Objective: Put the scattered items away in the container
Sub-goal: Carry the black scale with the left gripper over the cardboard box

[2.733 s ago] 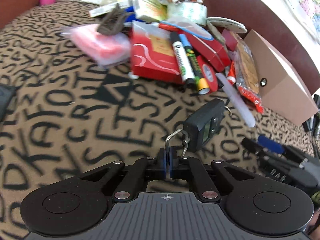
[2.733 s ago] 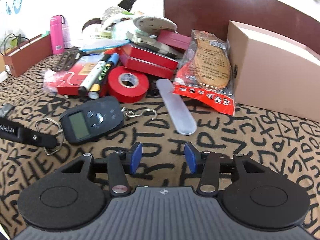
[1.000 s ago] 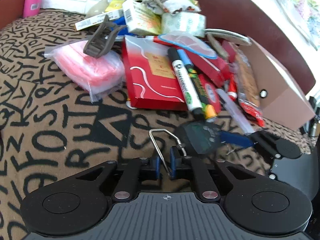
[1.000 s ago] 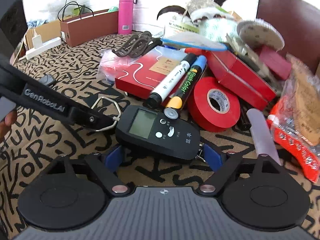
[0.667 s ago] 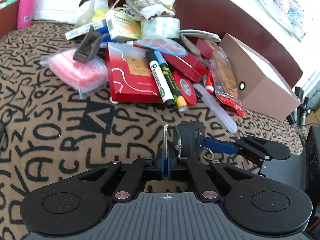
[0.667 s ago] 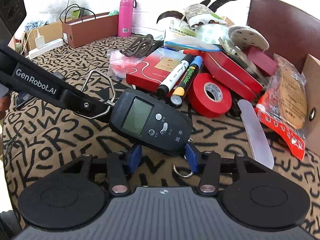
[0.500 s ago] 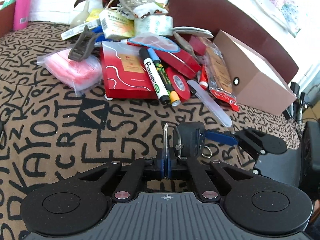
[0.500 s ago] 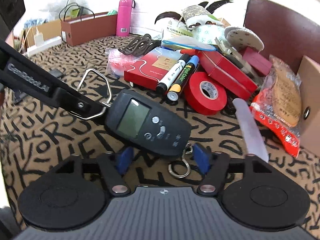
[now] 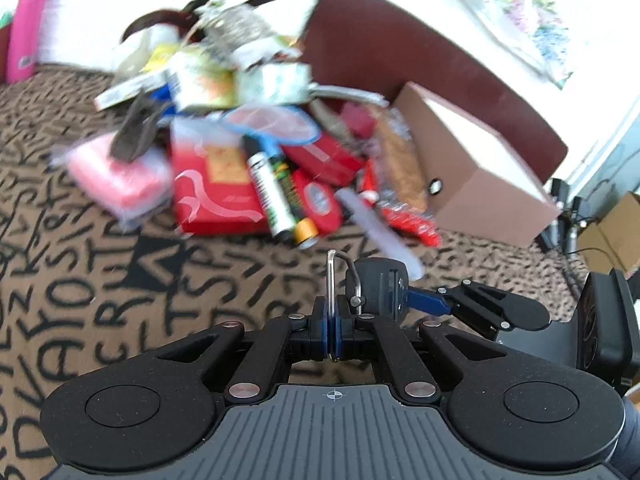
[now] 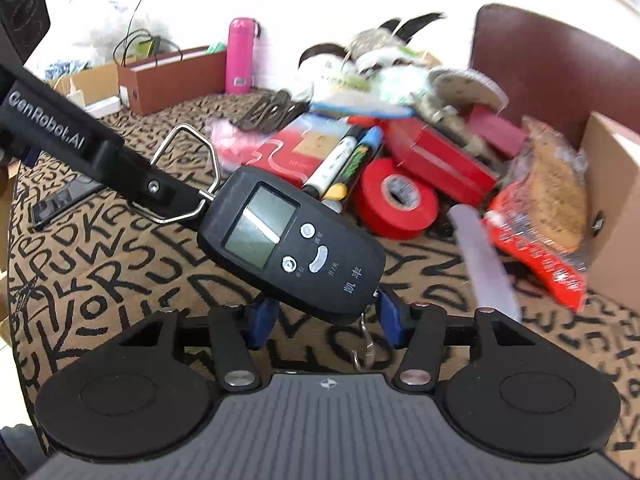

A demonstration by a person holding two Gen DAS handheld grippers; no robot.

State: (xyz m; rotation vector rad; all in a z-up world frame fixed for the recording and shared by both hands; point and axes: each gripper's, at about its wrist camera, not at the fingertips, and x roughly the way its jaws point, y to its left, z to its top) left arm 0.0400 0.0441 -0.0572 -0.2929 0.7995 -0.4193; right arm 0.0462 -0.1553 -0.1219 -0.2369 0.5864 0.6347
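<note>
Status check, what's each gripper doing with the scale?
Left gripper shut on scale handle. Right gripper around scale, grip unclear. Box beyond clutter.

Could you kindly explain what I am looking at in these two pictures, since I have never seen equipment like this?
No robot here: a person holds a two-finger claw in each hand, each with a fisheye camera looking along its fingers. In the left view, the left claw is shut on the metal handle loop of a black digital hanging scale. In the right view, the right claw grips the scale's lower end. Behind, on the letter-patterned cloth, lie red tape, markers, red boxes and a cardboard box, presumably the container.
</note>
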